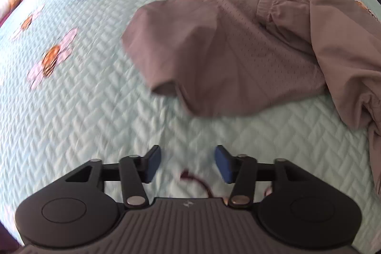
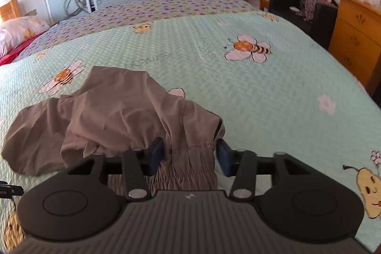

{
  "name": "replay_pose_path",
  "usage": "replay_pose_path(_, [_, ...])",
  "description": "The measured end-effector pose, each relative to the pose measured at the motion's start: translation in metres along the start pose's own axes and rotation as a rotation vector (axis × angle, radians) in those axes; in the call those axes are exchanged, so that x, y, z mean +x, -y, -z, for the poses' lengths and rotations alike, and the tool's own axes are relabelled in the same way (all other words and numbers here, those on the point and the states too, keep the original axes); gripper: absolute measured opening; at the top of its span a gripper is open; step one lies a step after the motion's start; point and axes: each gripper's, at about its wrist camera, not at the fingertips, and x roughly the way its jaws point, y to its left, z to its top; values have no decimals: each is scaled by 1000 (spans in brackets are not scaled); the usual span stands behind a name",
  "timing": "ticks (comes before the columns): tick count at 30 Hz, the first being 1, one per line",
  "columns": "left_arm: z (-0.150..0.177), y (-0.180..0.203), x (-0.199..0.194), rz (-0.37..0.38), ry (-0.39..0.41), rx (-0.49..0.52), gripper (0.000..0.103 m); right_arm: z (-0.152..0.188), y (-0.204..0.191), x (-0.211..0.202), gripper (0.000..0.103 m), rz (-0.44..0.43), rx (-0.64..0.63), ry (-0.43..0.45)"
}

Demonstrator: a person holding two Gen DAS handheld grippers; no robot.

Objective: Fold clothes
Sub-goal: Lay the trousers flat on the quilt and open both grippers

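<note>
The brown trousers lie crumpled on the bed, long axis crosswise. The left gripper hovers wide open, holding nothing. The right gripper (fingers apart) straddles the gathered waistband; whether the fingers touch it is unclear.

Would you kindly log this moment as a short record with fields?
garment: grey-brown shorts, crumpled, unfolded
surface: mint quilted bedspread with bee prints
left gripper: jaws open, empty, over bare bedspread, short of the shorts
right gripper: jaws open, elastic waistband lying between them, not clamped
fold progress: none visible yet
</note>
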Motion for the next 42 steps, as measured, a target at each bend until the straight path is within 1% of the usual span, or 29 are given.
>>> replay_pose_path(1, [5,-2,-5,0,-14,-11,61,2,-1,-7,74,-6,6,7])
replay_pose_path(2, [10,-3,-10,-3,-27,-15,62,3,0,-16,78,-10,23,12])
replay_pose_path(3, [16,-5,-15,-7,-40,-18,63,4,1,-23,79,-8,44,14])
replay_pose_path(5, [23,-8,-23,-38,-52,-20,63,6,5,-32,80,6,89,10])
replay_pose_path(8, [31,-8,-37,-71,-50,-24,63,9,5,-44,80,31,127,-20])
replay_pose_path(10, [33,-3,-49,-69,-39,-18,63,12,-1,-52,81,13,121,-45])
replay_pose_path(13, [32,9,-66,-64,-19,0,63,16,-17,-59,81,-48,100,-94])
replay_pose_path(16, [27,23,-84,-65,24,32,63,13,-33,-62,81,-90,84,-179])
replay_pose_path(17, [25,28,-91,-68,43,39,64,10,-37,-63,81,-93,77,-194])
replay_pose_path(20, [16,42,-111,-73,116,52,65,-3,-44,-68,81,-88,47,-190])
replay_pose_path(22, [6,52,-119,-71,151,64,69,-13,-48,-71,81,-83,28,-181])
replay_pose_path(26, [-10,67,-122,-60,163,68,70,-32,-56,-65,82,-74,4,-233])
replay_pose_path(28, [-15,72,-119,-49,156,68,70,-34,-59,-62,82,-80,-8,-232])
replay_pose_path(35, [-25,79,-102,-21,96,52,70,-36,-65,-43,82,-89,-33,-264])
replay_pose_path(42, [-33,82,-90,-27,80,37,70,-36,-66,-27,82,-73,-37,-280])
